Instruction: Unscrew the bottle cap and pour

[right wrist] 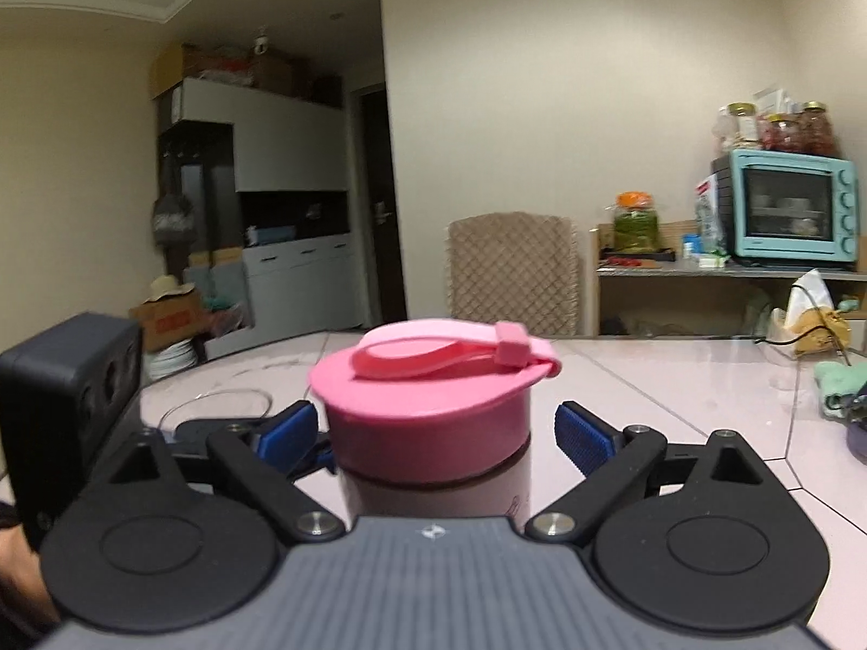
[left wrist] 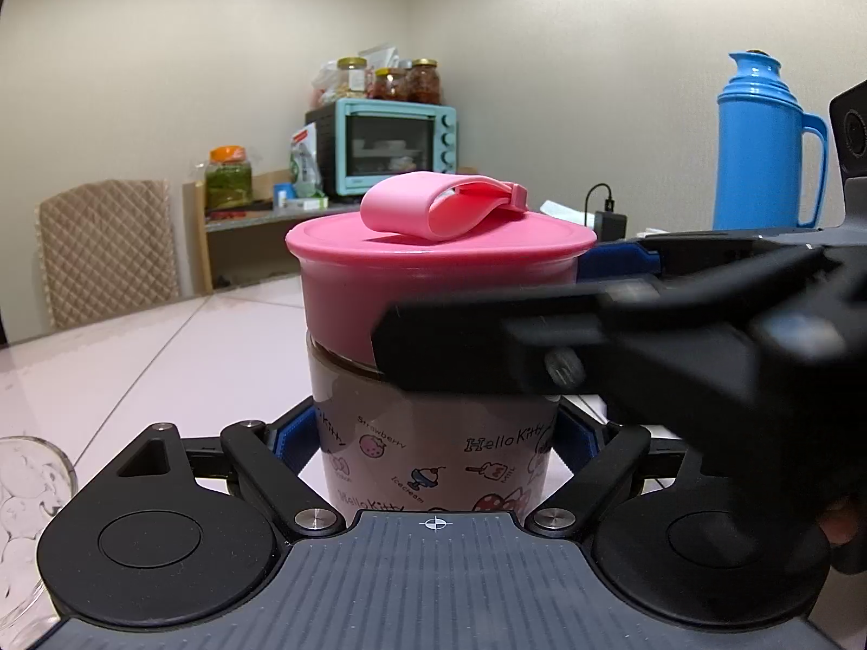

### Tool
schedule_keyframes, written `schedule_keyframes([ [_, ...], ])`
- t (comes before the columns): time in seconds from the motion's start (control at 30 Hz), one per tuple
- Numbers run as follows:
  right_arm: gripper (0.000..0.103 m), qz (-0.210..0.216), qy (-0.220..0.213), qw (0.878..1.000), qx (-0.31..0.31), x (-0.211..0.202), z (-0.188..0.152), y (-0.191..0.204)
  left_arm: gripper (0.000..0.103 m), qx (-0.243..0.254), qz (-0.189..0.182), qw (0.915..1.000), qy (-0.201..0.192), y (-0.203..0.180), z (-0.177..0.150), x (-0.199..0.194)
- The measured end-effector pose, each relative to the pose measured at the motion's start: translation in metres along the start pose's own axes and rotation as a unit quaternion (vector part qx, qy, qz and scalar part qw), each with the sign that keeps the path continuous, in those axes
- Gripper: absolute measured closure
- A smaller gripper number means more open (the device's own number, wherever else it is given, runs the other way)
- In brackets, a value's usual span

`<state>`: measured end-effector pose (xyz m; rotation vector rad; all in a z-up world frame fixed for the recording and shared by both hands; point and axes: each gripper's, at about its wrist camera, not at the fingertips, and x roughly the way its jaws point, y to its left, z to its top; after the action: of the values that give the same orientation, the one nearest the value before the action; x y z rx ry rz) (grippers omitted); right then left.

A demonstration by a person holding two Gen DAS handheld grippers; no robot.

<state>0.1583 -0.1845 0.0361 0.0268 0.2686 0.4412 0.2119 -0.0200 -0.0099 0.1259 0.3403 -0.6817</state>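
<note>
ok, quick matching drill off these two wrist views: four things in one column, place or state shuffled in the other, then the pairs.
1. pink cap
2. left gripper
3. right gripper
4. blue thermos

A. open, fingers either side of the cap
B. shut on the bottle body
C. still on the bottle, strap on top
D. standing behind, right of the bottle in the left wrist view

Pairs: 1-C, 2-B, 3-A, 4-D

Bottle (left wrist: 433, 433): pale pink body with cartoon print of strawberries and ice cream; cap (left wrist: 439, 265) hot pink, lighter pink strap. Flask (left wrist: 764, 146), right of frame, bright blue. Oven (left wrist: 395, 146) teal. Surface (left wrist: 162, 357) pinkish-white tiles. Hand-held gripper (right wrist: 436, 433) black, blue pads; grey base, possibly ribbed.
</note>
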Motion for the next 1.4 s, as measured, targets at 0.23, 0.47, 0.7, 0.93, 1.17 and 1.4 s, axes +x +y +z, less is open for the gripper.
schedule_keyframes([
  [0.23, 0.008, -0.011, -0.001, 1.0, -0.007, 0.009, 0.002, 0.007, 0.013, 0.0, 0.0, 1.0, 0.0, 0.0, -0.001, 0.0],
  [0.47, 0.017, -0.015, 0.0, 1.0, -0.009, 0.013, 0.003, 0.008, 0.013, 0.0, 0.0, 1.0, 0.0, 0.0, -0.001, 0.0],
  [0.7, 0.017, 0.01, -0.001, 1.0, -0.021, 0.014, 0.003, 0.001, 0.013, 0.0, 0.0, 1.0, 0.0, -0.001, -0.001, 0.0],
  [0.93, 0.018, 0.097, 0.014, 0.994, -0.052, 0.019, 0.012, -0.022, 0.013, 0.0, 0.001, 1.0, 0.0, -0.001, -0.001, -0.001],
  [1.17, 0.018, 0.194, 0.03, 0.977, -0.088, 0.026, 0.023, -0.045, 0.013, 0.001, 0.001, 1.0, 0.0, -0.001, -0.001, -0.001],
  [1.4, 0.018, 0.24, 0.034, 0.964, -0.109, 0.03, 0.031, -0.051, 0.013, 0.0, 0.001, 1.0, 0.0, -0.001, -0.001, -0.001],
])
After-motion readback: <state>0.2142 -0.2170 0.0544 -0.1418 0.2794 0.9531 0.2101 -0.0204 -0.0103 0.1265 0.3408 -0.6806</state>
